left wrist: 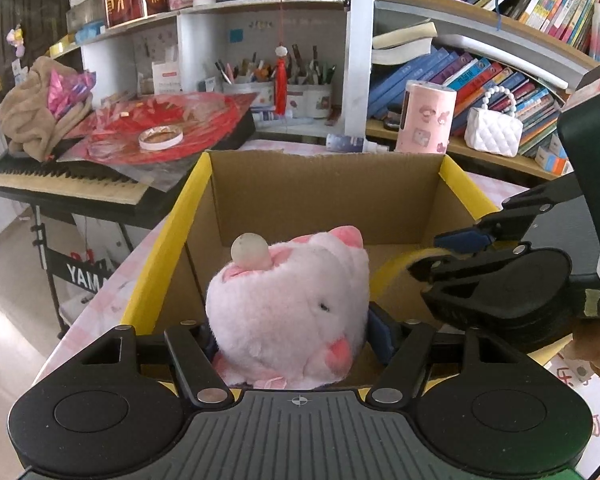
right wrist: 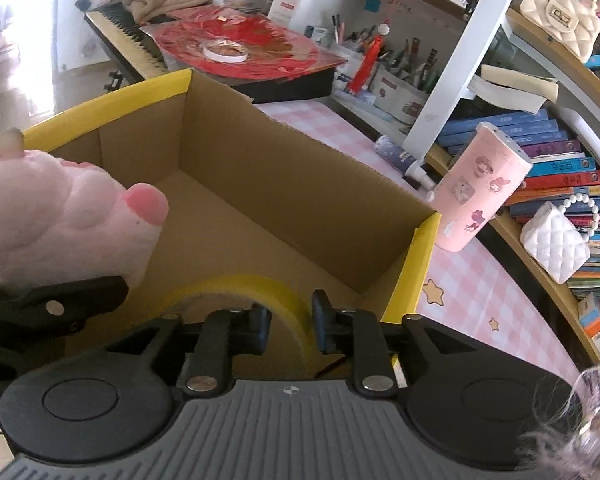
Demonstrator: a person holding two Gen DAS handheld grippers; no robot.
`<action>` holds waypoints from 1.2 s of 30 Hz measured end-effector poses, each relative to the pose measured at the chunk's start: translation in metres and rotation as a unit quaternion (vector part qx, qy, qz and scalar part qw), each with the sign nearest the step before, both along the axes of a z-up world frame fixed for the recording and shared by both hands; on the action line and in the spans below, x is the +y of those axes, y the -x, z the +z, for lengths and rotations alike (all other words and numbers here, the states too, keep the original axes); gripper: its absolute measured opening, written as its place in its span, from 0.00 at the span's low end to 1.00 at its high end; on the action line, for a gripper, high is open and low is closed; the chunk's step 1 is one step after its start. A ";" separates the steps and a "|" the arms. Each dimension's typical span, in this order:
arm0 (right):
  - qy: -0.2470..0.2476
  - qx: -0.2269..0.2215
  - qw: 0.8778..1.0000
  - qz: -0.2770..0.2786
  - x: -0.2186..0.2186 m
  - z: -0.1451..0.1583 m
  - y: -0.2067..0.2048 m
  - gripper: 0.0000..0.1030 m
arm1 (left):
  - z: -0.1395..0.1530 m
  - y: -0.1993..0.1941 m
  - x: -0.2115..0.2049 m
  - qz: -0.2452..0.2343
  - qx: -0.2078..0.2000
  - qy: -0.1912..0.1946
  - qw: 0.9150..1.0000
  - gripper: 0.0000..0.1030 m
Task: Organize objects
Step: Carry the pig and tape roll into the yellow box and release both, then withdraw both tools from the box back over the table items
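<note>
Sitting between the blue pads of the left tool [left wrist: 290,334] is a pink plush pig toy [left wrist: 292,312], round and fluffy, with darker pink ears and feet, a small black eye and a pale rubbery knob on top. The pads press its sides, so the tool, spread fairly wide, has hold of it over the near left part of an open brown cardboard box with yellow-taped edges [left wrist: 204,184]. To the right, the right tool [right wrist: 290,330] reaches into the same box, low at its near right corner. A roll of yellow adhesive tape [right wrist: 256,292] stands on edge there, its band passing between the blue pads; the jaws stand a little apart and do not pinch it, so it is loose. The box rests on a worktop with a pink checked cover [right wrist: 472,280].

The left wrist view alone shows the pig's face and whole body, and the right tool from the side [left wrist: 444,252] with only a sliver of yellow roll [left wrist: 404,260]. The right wrist view shows just the pig's side and one foot [right wrist: 60,216], but gives the roll's arc, the bare box floor, and a pink sticker-covered cylinder [right wrist: 480,192] beyond the box's right wall.
</note>
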State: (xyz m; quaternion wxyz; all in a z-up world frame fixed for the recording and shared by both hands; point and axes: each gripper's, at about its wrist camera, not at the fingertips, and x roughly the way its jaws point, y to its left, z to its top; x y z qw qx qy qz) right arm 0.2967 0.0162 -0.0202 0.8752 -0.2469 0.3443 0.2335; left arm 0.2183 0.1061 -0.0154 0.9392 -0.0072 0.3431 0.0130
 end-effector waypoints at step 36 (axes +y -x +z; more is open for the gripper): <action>-0.157 -0.052 0.967 -0.193 -0.028 0.031 0.174 0.71 | 0.033 0.151 0.043 0.065 -0.100 0.018 0.993 0.90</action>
